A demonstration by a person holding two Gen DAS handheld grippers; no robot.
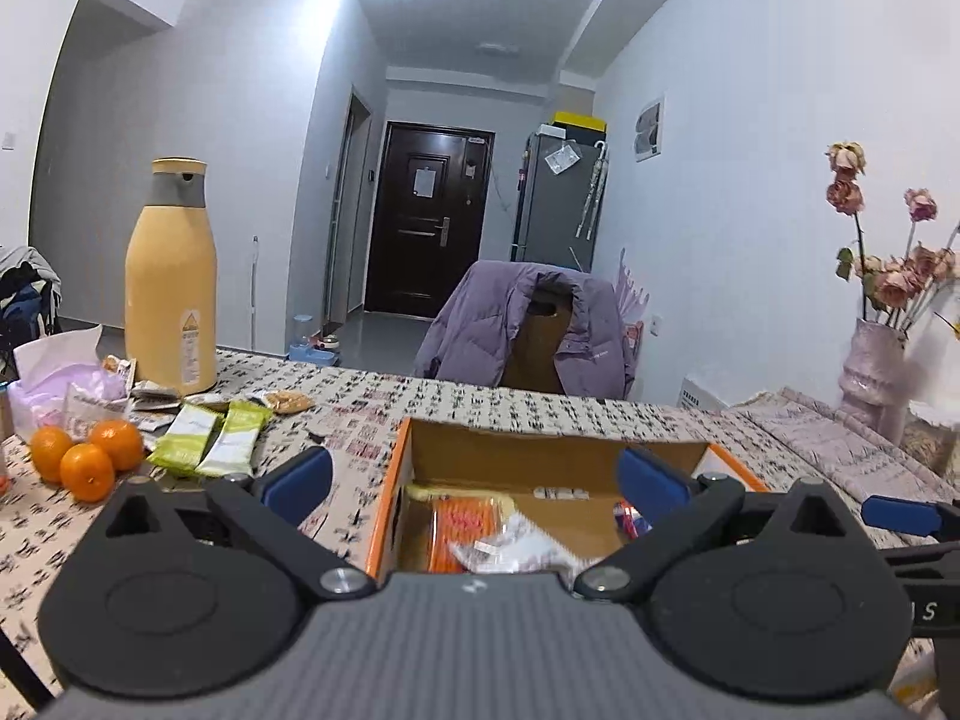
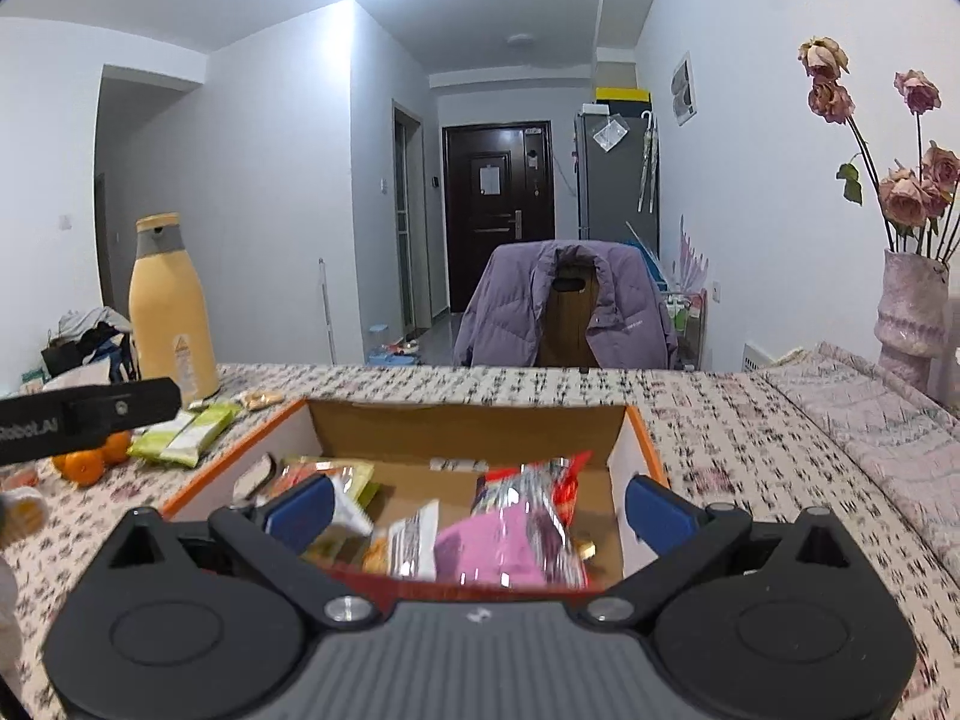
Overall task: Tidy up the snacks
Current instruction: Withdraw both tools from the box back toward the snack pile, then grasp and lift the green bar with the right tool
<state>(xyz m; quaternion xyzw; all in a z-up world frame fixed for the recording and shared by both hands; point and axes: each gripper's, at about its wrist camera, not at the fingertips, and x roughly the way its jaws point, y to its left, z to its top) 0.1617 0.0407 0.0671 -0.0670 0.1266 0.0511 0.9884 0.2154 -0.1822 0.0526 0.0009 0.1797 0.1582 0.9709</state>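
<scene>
Ahead, snack box (image 2: 636, 450) between spread fingers (image 2: 300, 507)

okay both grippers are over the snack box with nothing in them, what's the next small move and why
Probably swing the left gripper left toward the two green snack bars lying on the table beside the oranges. Both grippers are open and empty, the box already holds packets, and those bars sit outside it.
</scene>
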